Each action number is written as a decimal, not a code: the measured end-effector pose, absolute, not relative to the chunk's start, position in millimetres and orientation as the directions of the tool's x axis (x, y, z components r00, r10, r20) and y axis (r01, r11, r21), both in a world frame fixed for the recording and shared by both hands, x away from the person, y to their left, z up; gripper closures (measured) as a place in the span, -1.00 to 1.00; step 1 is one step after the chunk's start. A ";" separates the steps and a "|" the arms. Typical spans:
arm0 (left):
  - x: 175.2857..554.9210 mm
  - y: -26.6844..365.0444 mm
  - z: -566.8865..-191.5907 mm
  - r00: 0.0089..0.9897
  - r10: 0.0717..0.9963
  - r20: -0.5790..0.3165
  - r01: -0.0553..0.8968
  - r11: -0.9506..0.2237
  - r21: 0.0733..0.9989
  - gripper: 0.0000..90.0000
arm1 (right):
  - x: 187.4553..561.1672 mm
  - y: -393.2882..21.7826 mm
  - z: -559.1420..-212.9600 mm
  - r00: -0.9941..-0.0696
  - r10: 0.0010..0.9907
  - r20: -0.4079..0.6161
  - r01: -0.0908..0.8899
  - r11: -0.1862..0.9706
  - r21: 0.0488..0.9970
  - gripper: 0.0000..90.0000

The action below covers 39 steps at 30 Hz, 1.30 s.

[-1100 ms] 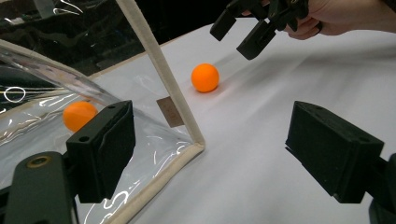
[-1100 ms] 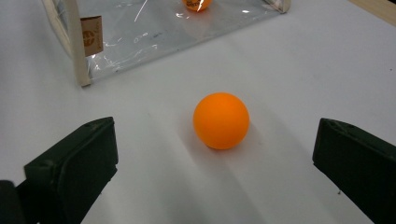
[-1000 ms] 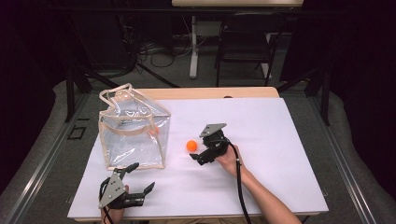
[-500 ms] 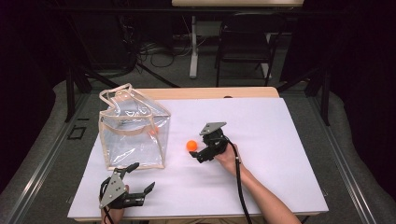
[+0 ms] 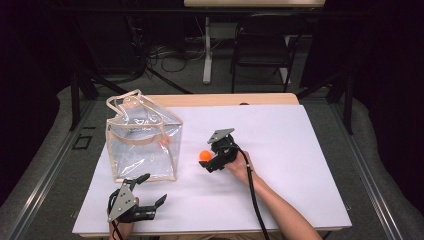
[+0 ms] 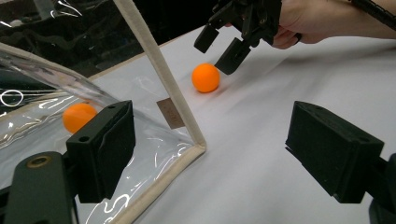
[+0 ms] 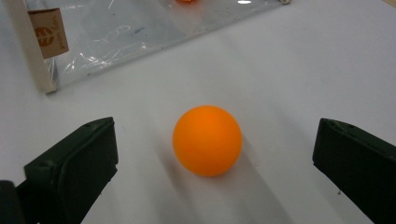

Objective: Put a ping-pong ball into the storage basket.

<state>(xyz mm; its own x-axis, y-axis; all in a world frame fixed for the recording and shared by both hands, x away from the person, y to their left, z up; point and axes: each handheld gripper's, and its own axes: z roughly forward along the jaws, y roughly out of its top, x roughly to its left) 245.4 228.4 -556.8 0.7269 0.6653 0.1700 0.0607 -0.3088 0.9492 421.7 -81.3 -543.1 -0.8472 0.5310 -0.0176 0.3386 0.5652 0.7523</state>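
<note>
In the high view, an orange ball point(image 5: 204, 155) is seen on the white table top point(image 5: 300, 170) near its middle, just beside the clear plastic bag point(image 5: 142, 142) that stands toward the left edge; the right gripper point(image 5: 212, 161) is placed at the ball with its jaws spread, while the left gripper point(image 5: 150, 192) is held low near the front left corner, jaws wide and nothing between them. In the left gripper view, the jaws are shown far apart and empty, a corner of the bag with its beige trim is seen between them, a second orange ball point(image 6: 78, 116) is visible inside the bag, and the loose ball is seen farther off, with one jaw tip of the right gripper close by or touching it. In the right gripper view, the ball point(image 7: 207, 139) is framed between the two wide-open jaws, with clear gaps on both sides and nothing gripped. The step in hand is judged to be the grasp of the loose ball: the jaws are best lowered level with its middle and closed slowly and evenly, so that the light ball is not nudged away.
</note>
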 end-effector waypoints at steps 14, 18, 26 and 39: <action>245.3 229.5 -557.0 0.727 0.666 0.166 0.061 -0.304 0.951 -0.65 | 424.6 -72.6 -548.0 -0.860 0.511 -0.013 0.331 0.576 0.748 -1.00; 245.8 228.6 -557.4 0.730 0.664 0.161 0.065 -0.302 0.951 -0.65 | 423.5 -71.9 -548.9 -0.858 0.513 -0.027 0.329 0.589 0.739 -1.00; 245.9 228.6 -557.5 0.730 0.664 0.161 0.066 -0.303 0.951 -0.65 | 421.4 -69.8 -551.0 -0.850 0.523 -0.064 0.322 0.612 0.722 -0.63; 245.8 228.6 -557.5 0.733 0.660 0.164 0.067 -0.310 0.948 -0.65 | 421.1 -70.3 -554.3 -0.845 0.530 -0.072 0.330 0.623 0.710 -0.13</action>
